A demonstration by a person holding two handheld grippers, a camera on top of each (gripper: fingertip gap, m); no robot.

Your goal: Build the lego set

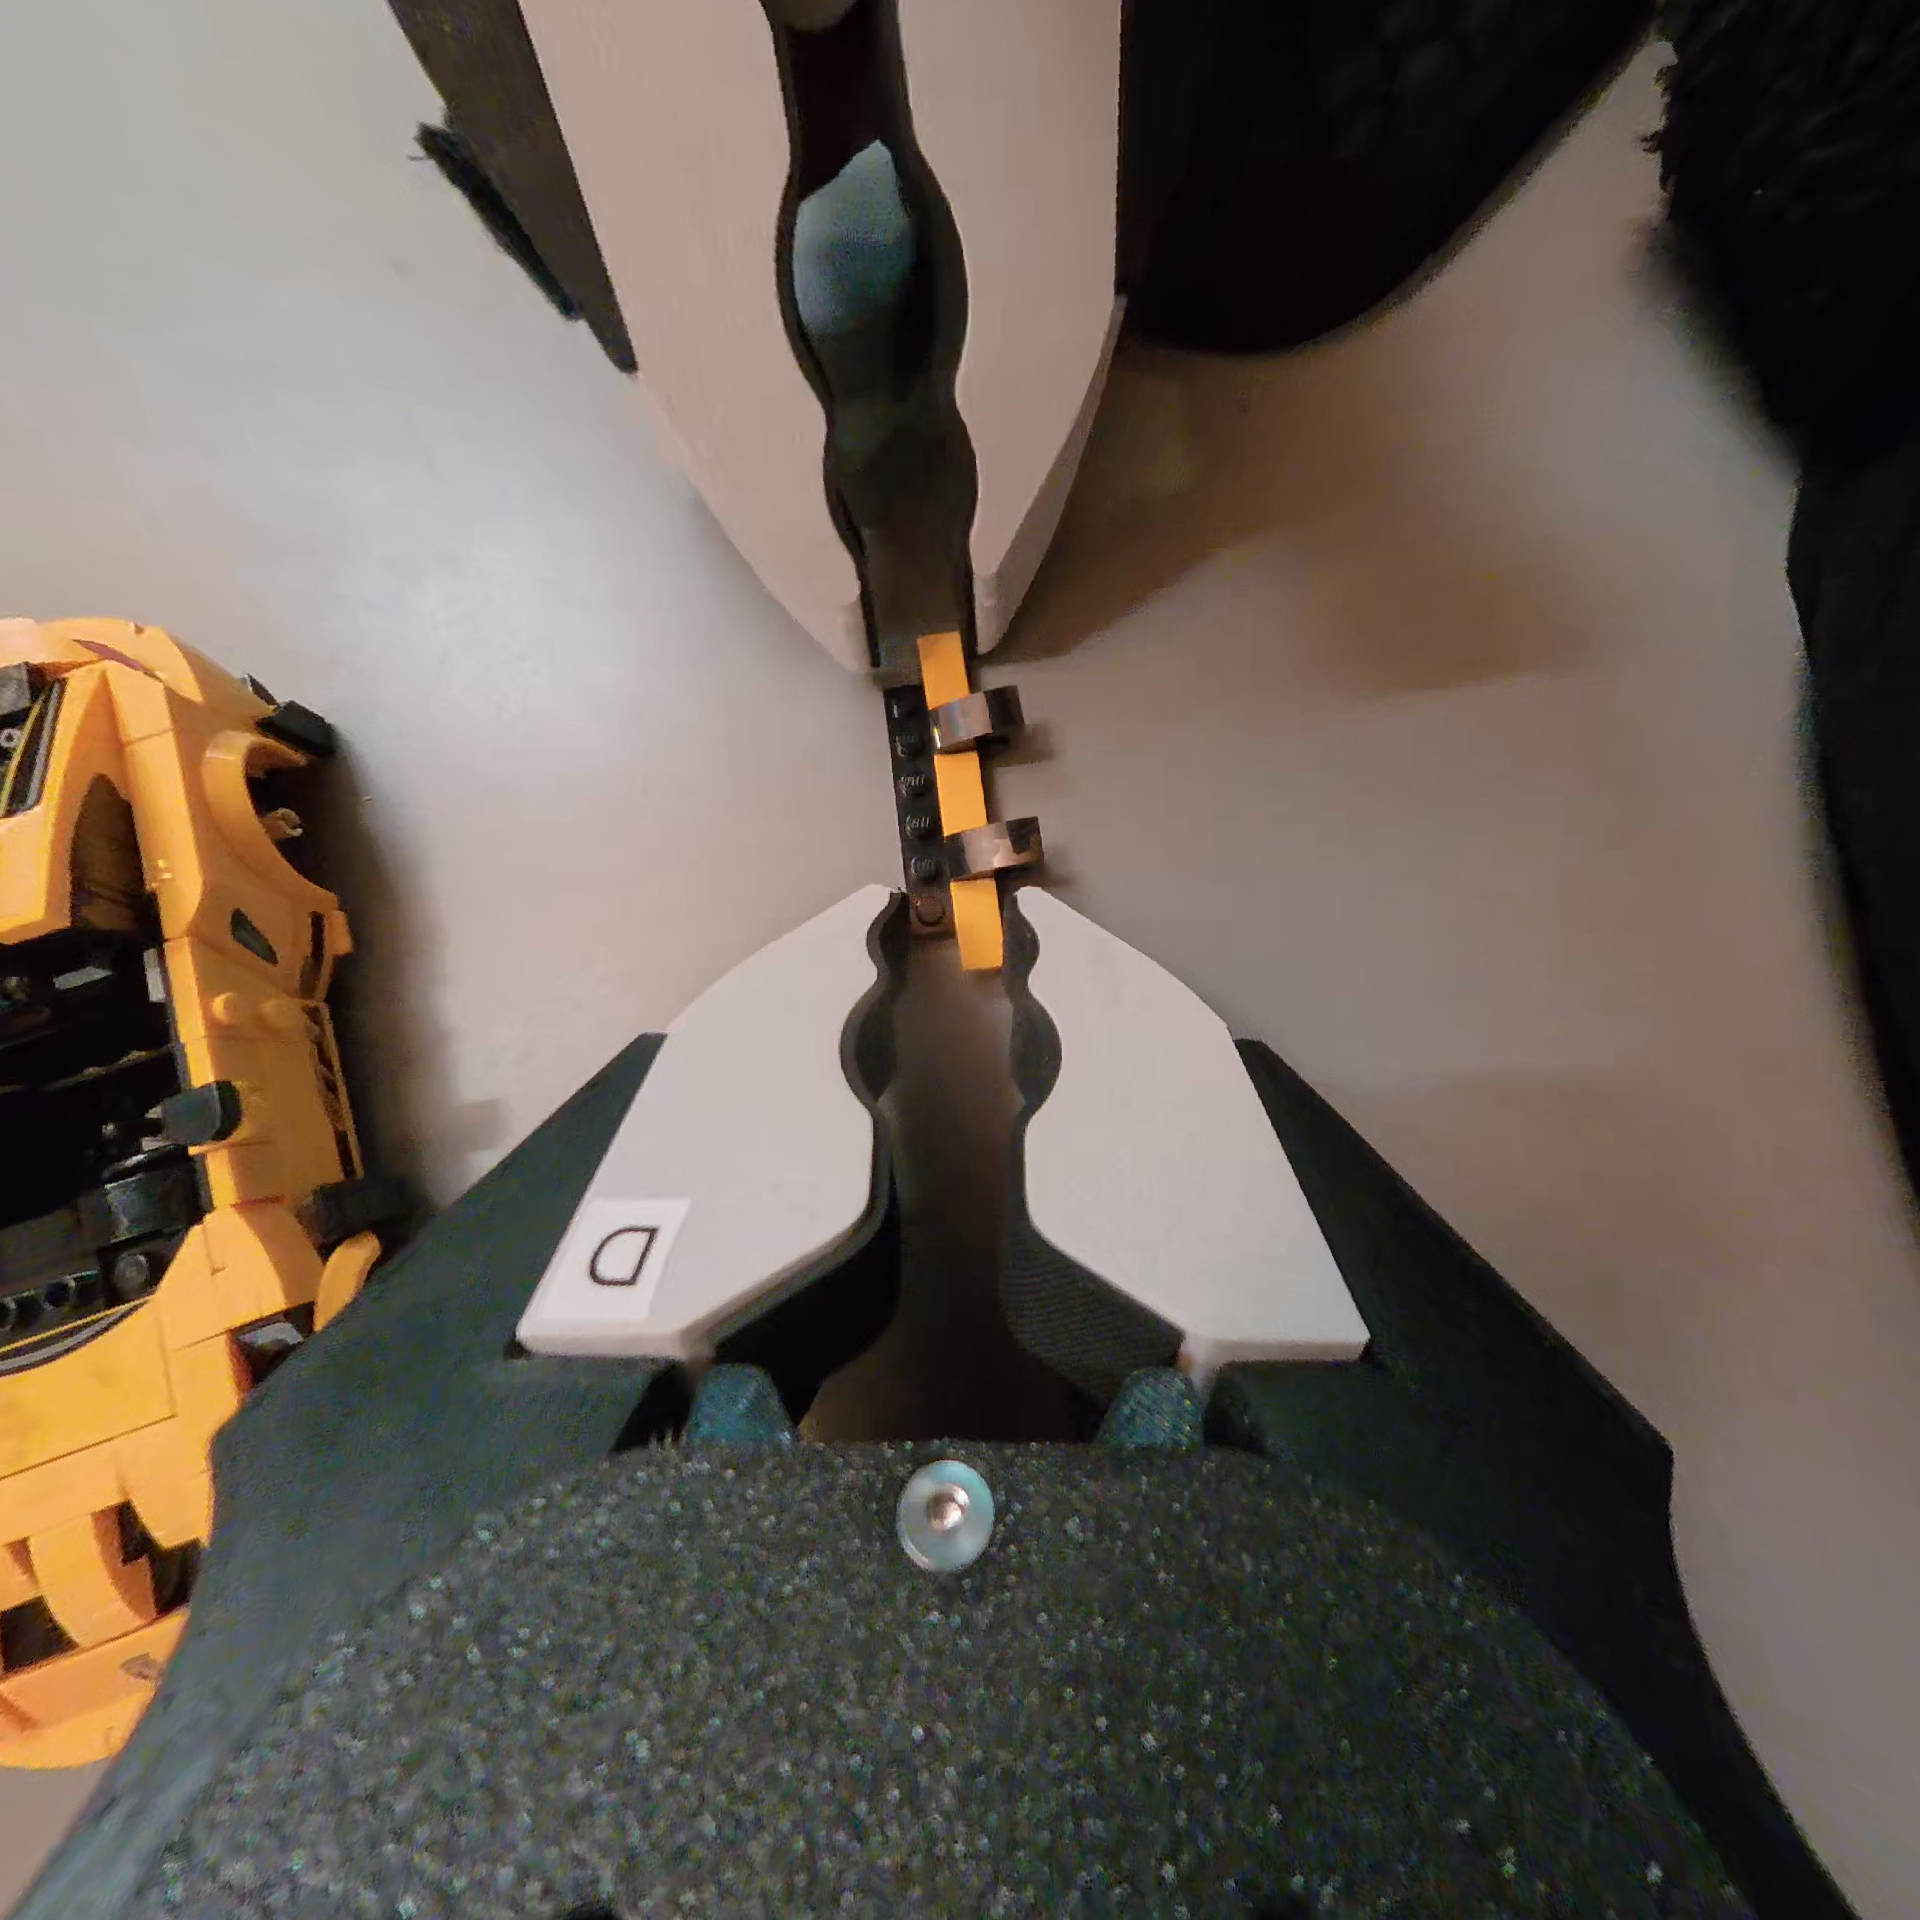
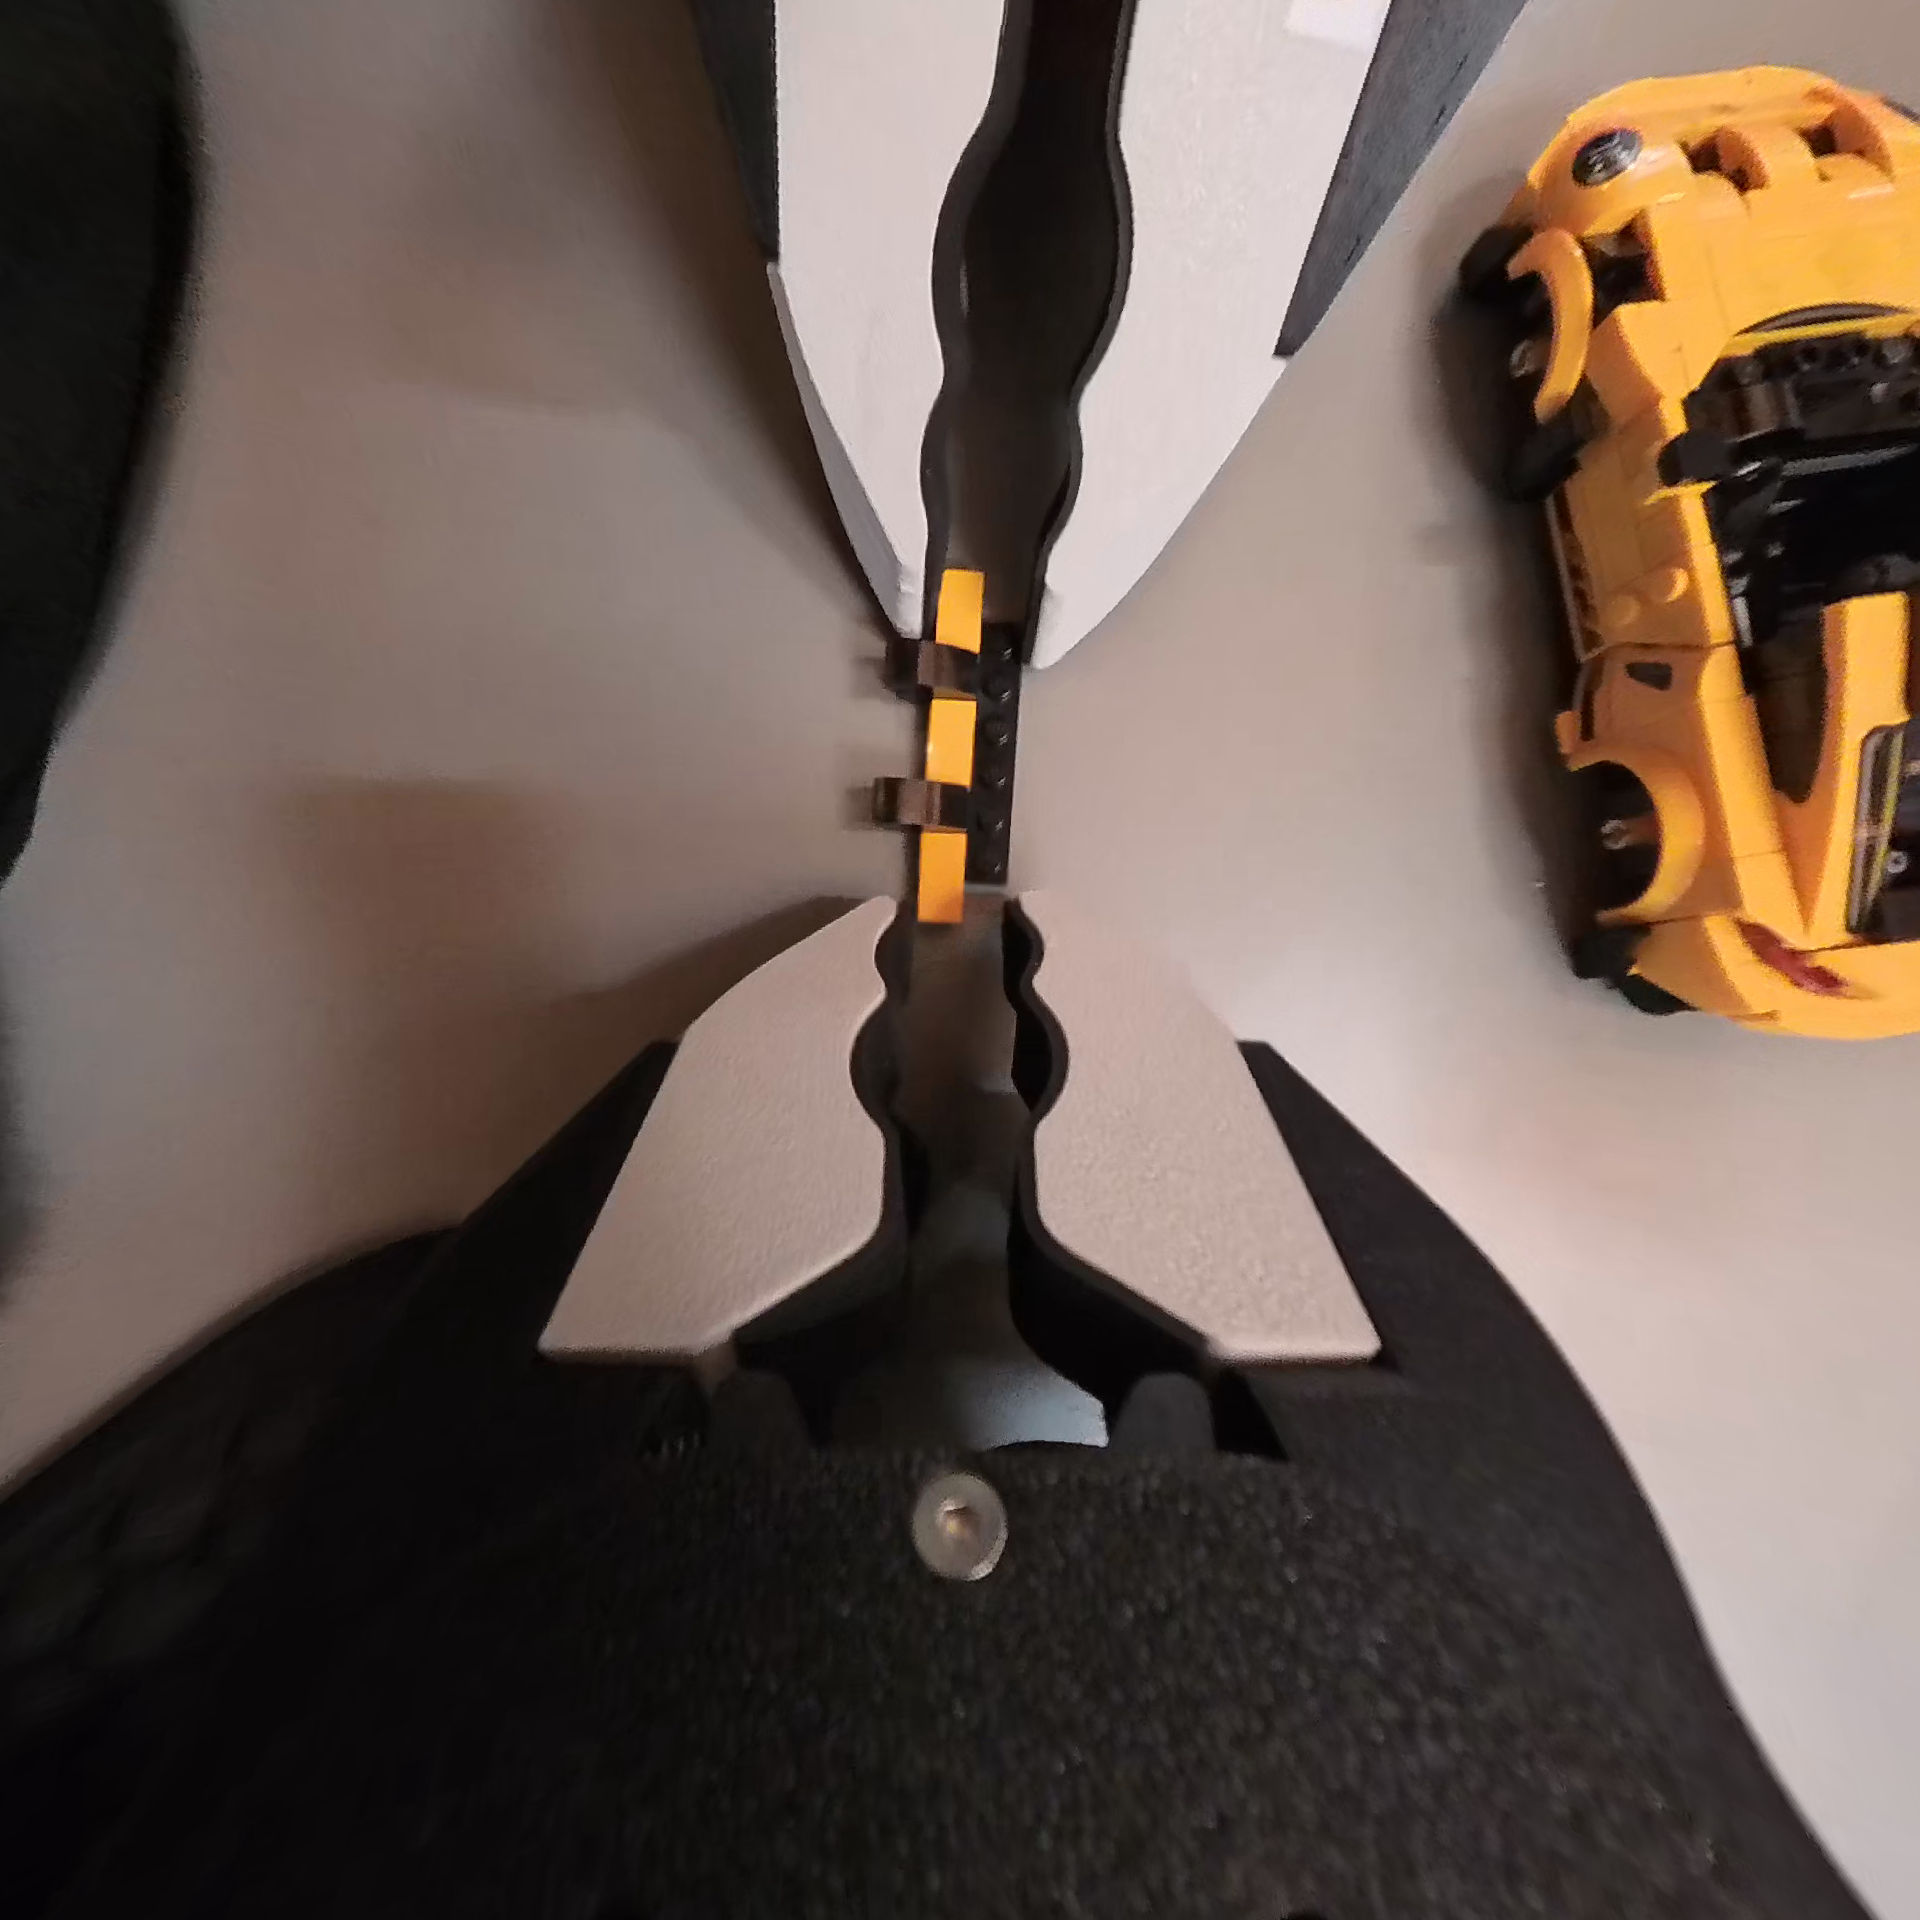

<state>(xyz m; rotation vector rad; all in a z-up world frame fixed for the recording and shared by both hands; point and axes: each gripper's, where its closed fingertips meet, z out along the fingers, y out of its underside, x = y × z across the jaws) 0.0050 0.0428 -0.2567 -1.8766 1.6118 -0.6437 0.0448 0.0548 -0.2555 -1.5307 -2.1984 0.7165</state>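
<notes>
The left gripper [image 1: 951, 914] and right gripper [image 2: 961, 914] face each other tip to tip, each clenched on one end of a narrow black-and-yellow lego strip [image 1: 961, 800] carrying 2 dark clips [image 1: 982, 717], above the white table [image 1: 416, 520]. The yellow lego car [image 2: 1714, 571] lies aside.

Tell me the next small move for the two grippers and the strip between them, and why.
Probably press the yellow strip tighter onto the black plate: the left gripper and right gripper each pinch one end, and the yellow car lies off to the side.

Slim black-and-yellow lego strip [image 1: 940, 805] with two clips, beside yellow car [image 1: 156, 1039]
</notes>
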